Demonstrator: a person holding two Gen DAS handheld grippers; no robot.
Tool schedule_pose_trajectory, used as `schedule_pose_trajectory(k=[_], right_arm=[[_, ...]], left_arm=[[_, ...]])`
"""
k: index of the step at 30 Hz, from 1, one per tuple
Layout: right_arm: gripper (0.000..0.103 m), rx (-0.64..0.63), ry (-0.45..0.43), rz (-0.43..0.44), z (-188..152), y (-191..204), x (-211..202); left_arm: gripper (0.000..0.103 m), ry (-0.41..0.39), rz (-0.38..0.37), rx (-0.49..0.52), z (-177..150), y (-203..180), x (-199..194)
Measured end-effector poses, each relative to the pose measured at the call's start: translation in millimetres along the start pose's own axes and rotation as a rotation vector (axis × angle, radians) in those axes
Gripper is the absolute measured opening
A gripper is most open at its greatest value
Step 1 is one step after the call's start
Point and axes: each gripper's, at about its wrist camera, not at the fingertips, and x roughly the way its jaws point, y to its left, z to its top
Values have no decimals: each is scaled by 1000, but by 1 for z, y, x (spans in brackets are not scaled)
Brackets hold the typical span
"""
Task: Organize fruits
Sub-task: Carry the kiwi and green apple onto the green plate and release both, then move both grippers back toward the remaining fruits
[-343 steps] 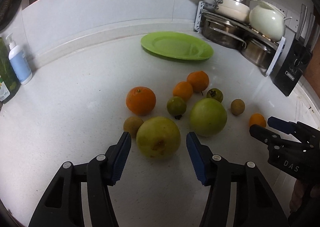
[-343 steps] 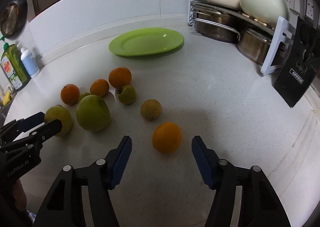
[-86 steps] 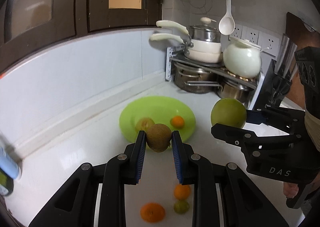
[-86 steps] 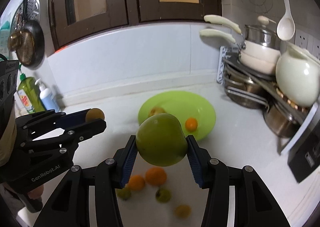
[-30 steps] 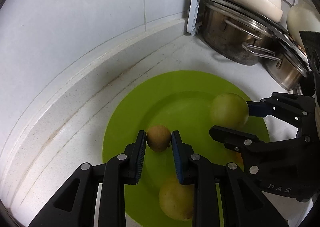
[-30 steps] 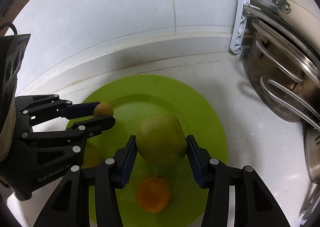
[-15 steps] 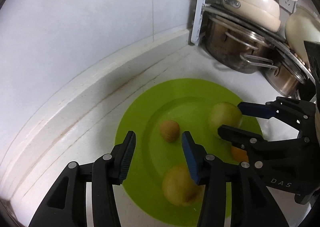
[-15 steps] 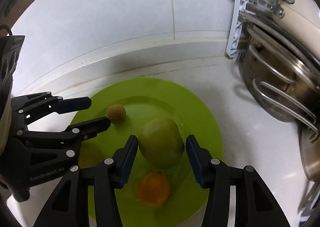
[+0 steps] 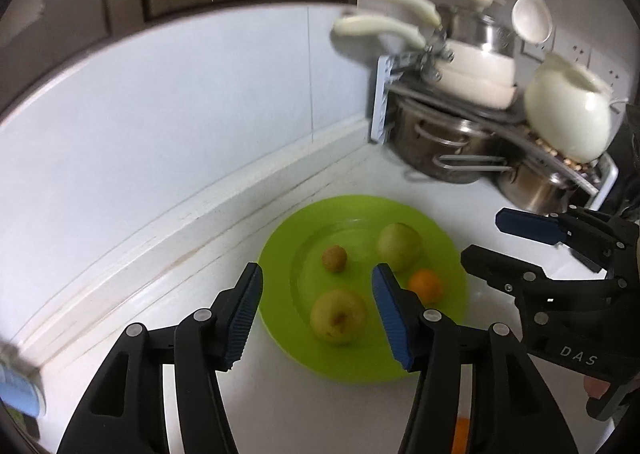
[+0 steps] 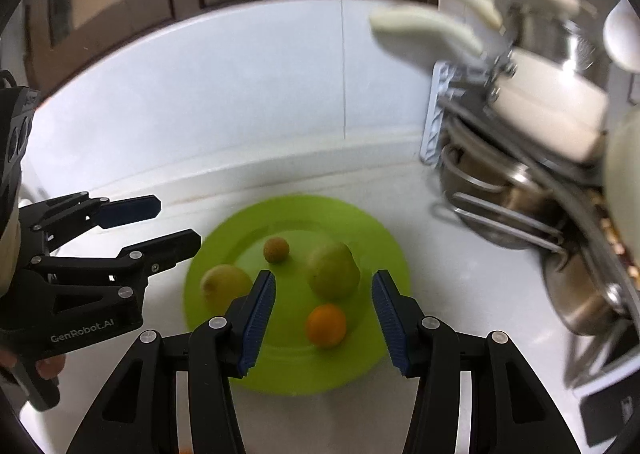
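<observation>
A green plate (image 9: 440,358) on the white counter holds a small brown fruit (image 9: 334,259), a large green fruit (image 9: 399,241), a yellow-green fruit (image 9: 338,315) and a small orange (image 9: 425,285). The same plate (image 10: 360,366) shows in the right wrist view with the brown fruit (image 10: 276,249), green fruit (image 10: 333,271), yellow-green fruit (image 10: 224,286) and orange (image 10: 326,325). My left gripper (image 9: 318,312) is open and empty above the plate's near side. My right gripper (image 10: 322,324) is open and empty above the plate; it also shows at the right of the left wrist view (image 9: 508,240).
A rack of steel pots (image 9: 460,150), white pans and a white kettle (image 9: 568,114) stands at the back right. The white backsplash ledge (image 9: 200,222) runs behind the plate. An orange fruit (image 9: 460,434) lies on the counter at the bottom edge.
Both grippers have opened and let go of their fruits on the plate. Both have pulled back and up, so the plate looks smaller and farther.
</observation>
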Motion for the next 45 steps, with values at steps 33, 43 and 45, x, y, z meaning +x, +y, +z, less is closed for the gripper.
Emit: schedule_pose_trajectory(k=[33,43,45], right_arm=[[60,60,-143,-81,-93,43,-154],[61,43,-105,-100,-124,56,-162],[61,46,-94,-103,-129,56,-161]], left_arm=[[77,-130,94,-97,-110,-22,-166],[79,-99,101,-120,-147,-24,-170],[79,-85,106,-116,-155,-25,-168]])
